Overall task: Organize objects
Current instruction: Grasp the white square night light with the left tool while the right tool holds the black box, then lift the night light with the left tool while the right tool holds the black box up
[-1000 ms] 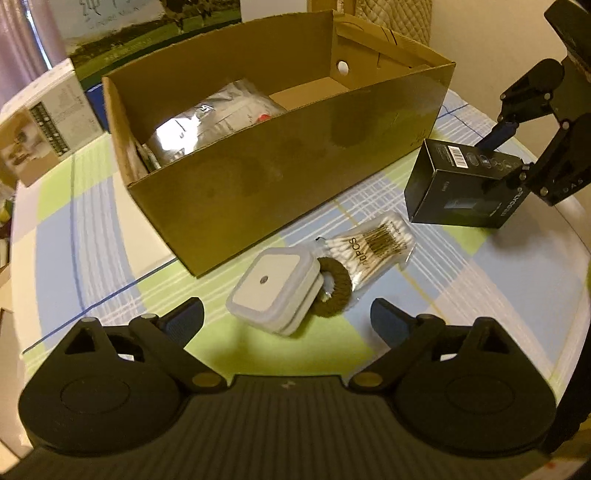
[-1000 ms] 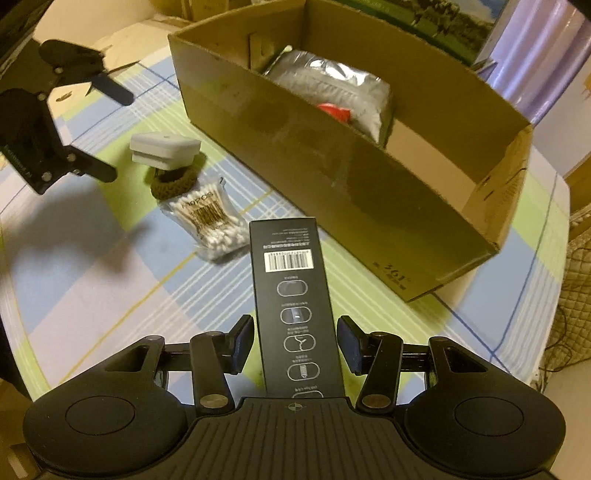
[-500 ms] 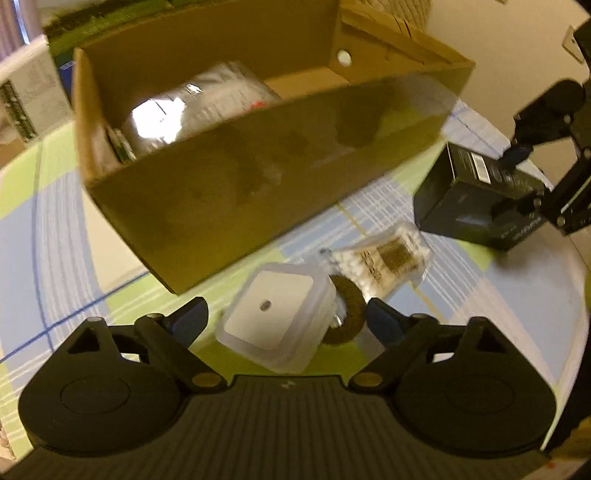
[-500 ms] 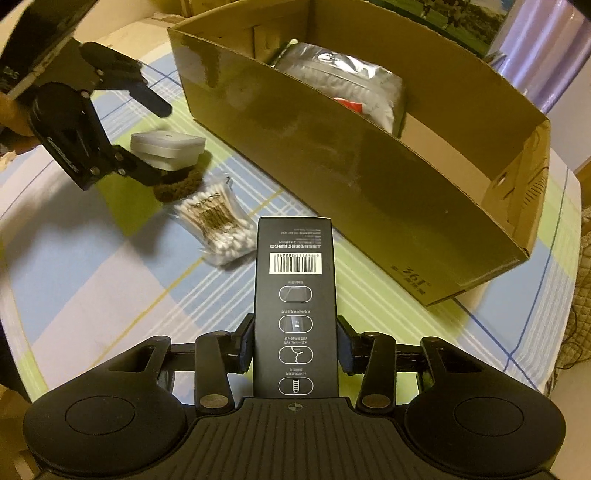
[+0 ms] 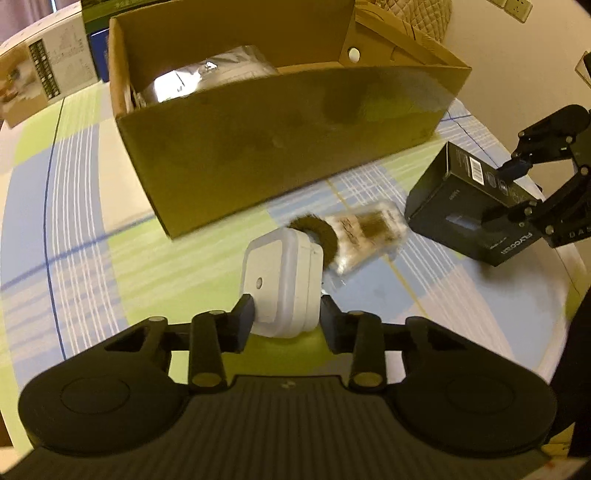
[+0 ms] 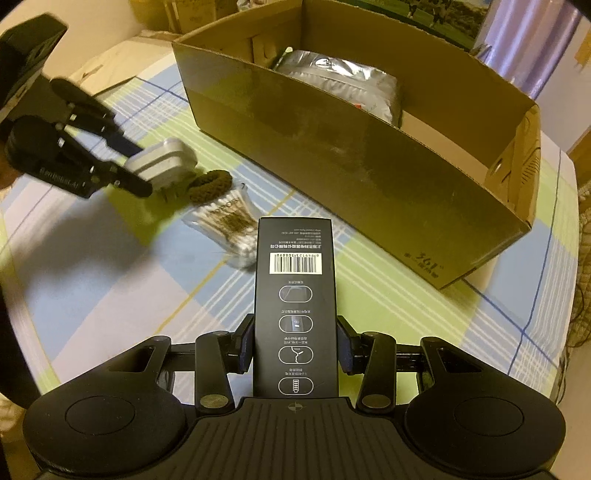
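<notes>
Left tongs (image 5: 286,314) clamped on a white plastic device (image 5: 282,284), square with rounded corners and a small dot on its face, tilted on edge. Right tongs (image 6: 295,347) clamped on a long black carton (image 6: 295,295) of matte cardboard, printed with a barcode and four outlined icons. Just behind the white device, a brown fuzzy ring (image 5: 312,234) (maybe a hair tie), touching a clear crinkled bag of cotton swabs (image 5: 365,234) with wooden sticks, flat on the surface. Beyond, a large open cardboard box (image 5: 280,147), plain brown and a little stained, with a shiny silver foil pouch (image 6: 343,83) inside at one end. Surface (image 6: 92,266) covered by a smooth cloth in a check of pale blue, green and white with thin blue lines. In the room: a printed box (image 5: 44,77) at the far left edge, a quilted beige fabric (image 5: 424,14), a cream wall with a socket.
</notes>
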